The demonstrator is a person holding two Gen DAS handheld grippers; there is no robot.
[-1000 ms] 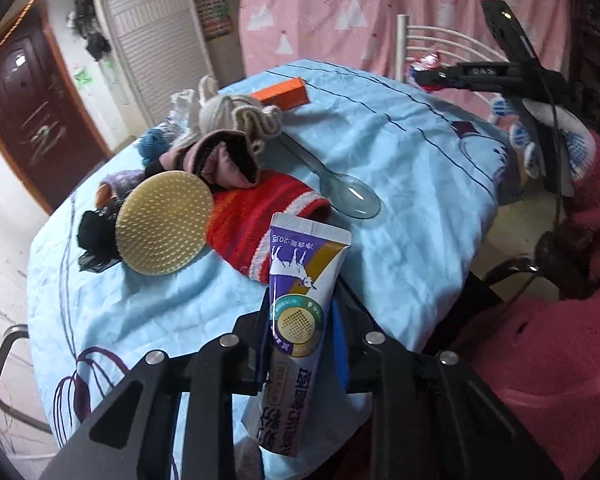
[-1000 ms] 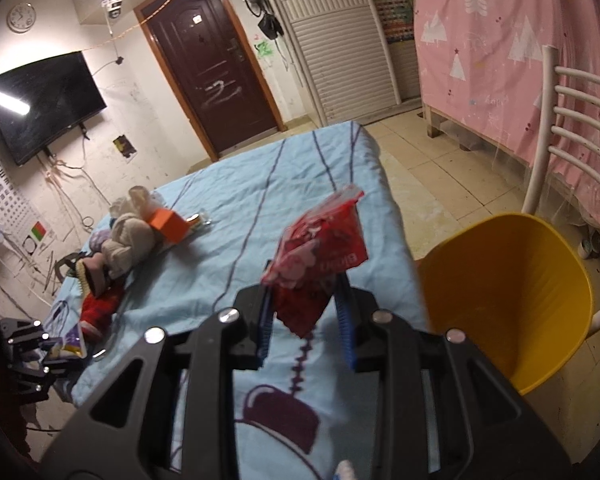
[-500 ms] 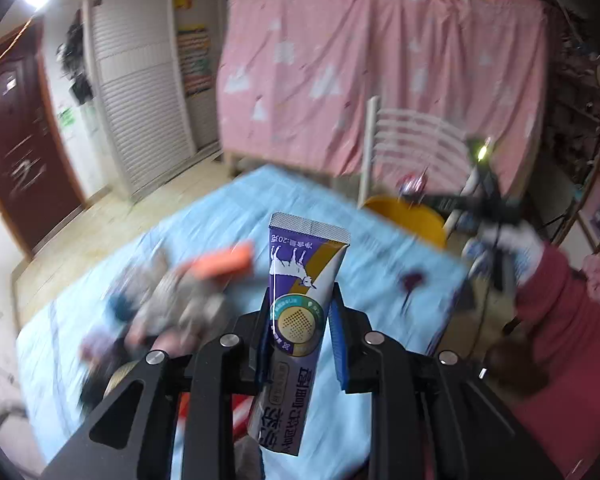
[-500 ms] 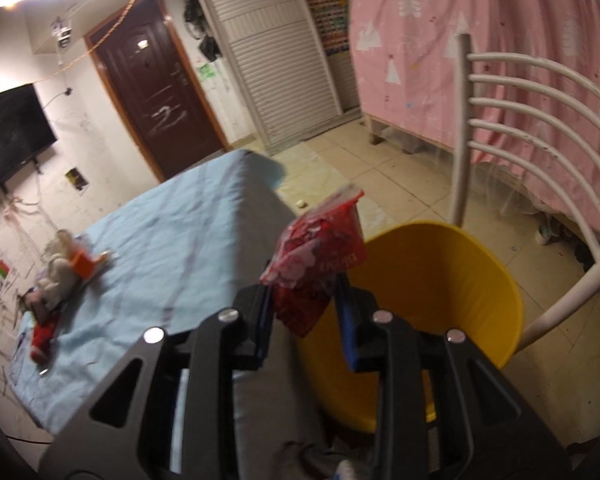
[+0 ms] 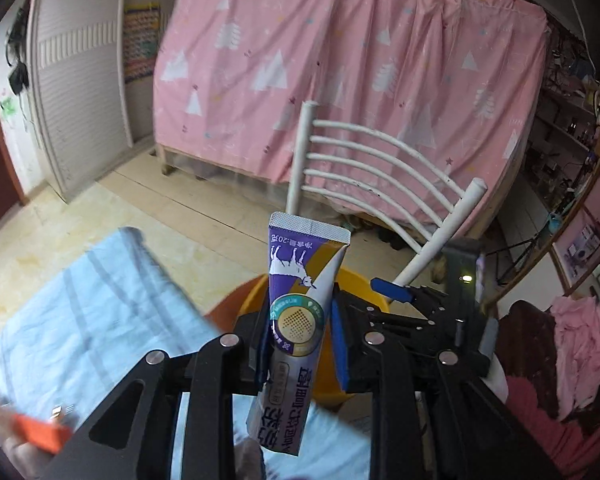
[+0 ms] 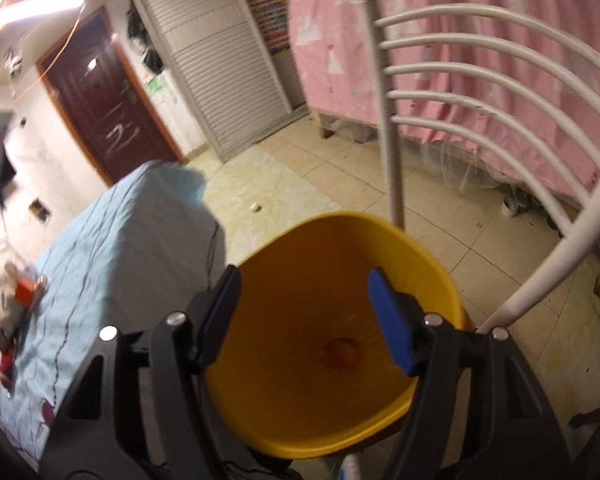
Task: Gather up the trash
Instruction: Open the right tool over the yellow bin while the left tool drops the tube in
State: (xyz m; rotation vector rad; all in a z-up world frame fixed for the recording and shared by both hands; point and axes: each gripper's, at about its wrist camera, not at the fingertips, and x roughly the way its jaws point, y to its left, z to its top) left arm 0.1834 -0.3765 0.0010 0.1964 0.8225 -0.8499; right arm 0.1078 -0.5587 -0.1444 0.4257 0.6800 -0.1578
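Pink tree-print curtain [image 5: 340, 80] at the back, tiled floor, white slatted chair [image 6: 480, 92], table under a light-blue cloth [image 6: 132, 248]. The yellow bin [image 6: 284, 408] stands just beside the table's end, in front of the chair.

Key relation: in the left wrist view the bin's yellow rim [image 5: 360, 280] sits straight ahead of and below your left gripper [image 5: 300, 344], mostly hidden behind the tube and the fingers. Your right gripper [image 6: 304, 316] is nearer; it hangs directly over the bin mouth. In the left view it shows as a blue pad [image 5: 392, 290] just right of the tube. So the left still has to carry forward and down over the rim, and the right sits in that lane. I'd clear it first.

Left tool: narrow, clamped on the purple-and-white tube [image 5: 300, 320]. The tube's long axis runs roughly along the fingers, crimped end up and away from you, lower end hanging back below the jaws. Grip looks to be at mid-body.

Right tool: jaws have just been opening, now wide, nothing between the pads. A small reddish item [image 6: 340, 354] lies at the bottom of the bin; too blurred to call, probably the dropped wrapper.

More clutter, including an orange box [image 6: 24, 290], remains at the far end of the table.
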